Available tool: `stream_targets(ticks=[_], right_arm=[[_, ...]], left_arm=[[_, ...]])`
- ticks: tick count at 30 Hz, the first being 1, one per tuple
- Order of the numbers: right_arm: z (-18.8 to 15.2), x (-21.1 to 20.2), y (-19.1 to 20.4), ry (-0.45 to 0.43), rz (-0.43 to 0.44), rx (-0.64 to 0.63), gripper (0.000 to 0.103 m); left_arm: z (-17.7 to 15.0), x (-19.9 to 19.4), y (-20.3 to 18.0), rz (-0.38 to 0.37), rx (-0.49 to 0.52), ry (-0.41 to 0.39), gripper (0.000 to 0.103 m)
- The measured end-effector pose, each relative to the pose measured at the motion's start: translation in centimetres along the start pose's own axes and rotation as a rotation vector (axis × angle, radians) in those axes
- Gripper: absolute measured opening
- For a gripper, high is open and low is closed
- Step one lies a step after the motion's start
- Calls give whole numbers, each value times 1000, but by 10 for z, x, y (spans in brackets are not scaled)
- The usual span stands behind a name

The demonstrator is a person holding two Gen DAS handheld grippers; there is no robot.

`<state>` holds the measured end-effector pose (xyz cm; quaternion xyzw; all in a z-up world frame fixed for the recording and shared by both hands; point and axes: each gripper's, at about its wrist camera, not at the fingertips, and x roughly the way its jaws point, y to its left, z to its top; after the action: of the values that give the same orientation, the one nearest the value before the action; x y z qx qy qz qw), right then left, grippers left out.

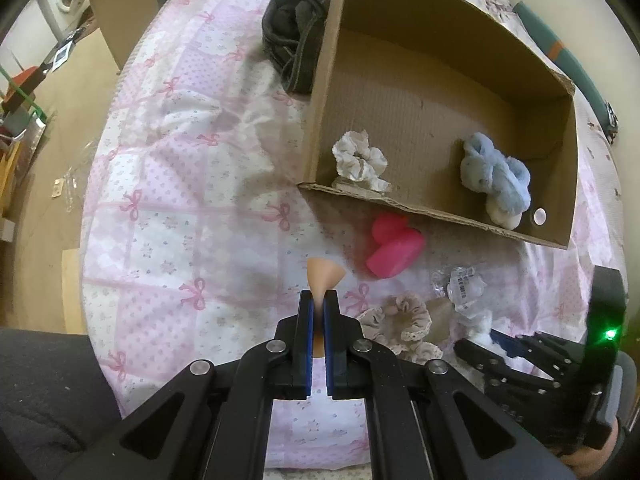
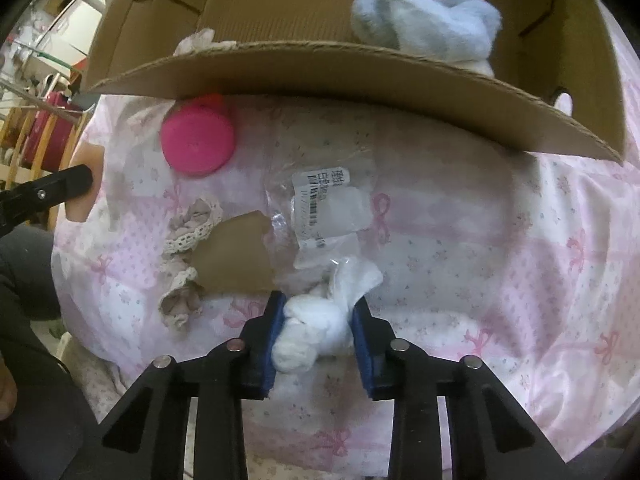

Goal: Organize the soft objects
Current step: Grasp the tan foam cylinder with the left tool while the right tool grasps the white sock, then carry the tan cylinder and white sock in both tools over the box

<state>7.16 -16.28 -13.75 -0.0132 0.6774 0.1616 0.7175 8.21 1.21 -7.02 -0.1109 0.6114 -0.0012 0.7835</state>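
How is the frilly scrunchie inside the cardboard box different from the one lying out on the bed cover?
The scrunchie in the box looks whitish grey with plain ruffled edges; the scrunchie on the cover is beige-grey, trimmed with cream lace. The first sits inside the cardboard box, by its near wall; the second lies outside it, between the two grippers, beside a torn brown scrap. Both are soft gathered fabric rings, and no gripper holds either.

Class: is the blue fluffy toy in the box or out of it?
In. The blue toy lies on the floor of the box, inside its walls.
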Motion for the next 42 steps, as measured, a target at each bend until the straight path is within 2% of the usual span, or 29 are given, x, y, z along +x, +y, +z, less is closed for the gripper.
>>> stream_targets(ticks=[6,10,17,22,26,32,37,42], right_arm=[[-18,-26,-1,-15,31,23,33],[-33,-46,3,-39,58,21,33],[-51,-83,7,-97,170,23,33],[-59,-123,6,-240,241,28,33],[-49,-147,6,-338,235,21,33],[-27,-168,-5,-413,234,38,33],[-3,-169,-17,-484,230,93,33],[24,-165,-30,-514,234,140,33]], left_arm=[[-6,-9,3,-8,1,-22,4],[-17,-13,-4,6,41,-33,4],[-33,-28,-12,6,78,-72,4],[-28,-45,-12,-10,61,-118,4],[-17,-60,-12,-9,56,-151,4],[8,-76,-17,-18,65,-189,4],[34,-81,-25,4,97,-232,4],[58,-73,-35,22,136,-234,4]])
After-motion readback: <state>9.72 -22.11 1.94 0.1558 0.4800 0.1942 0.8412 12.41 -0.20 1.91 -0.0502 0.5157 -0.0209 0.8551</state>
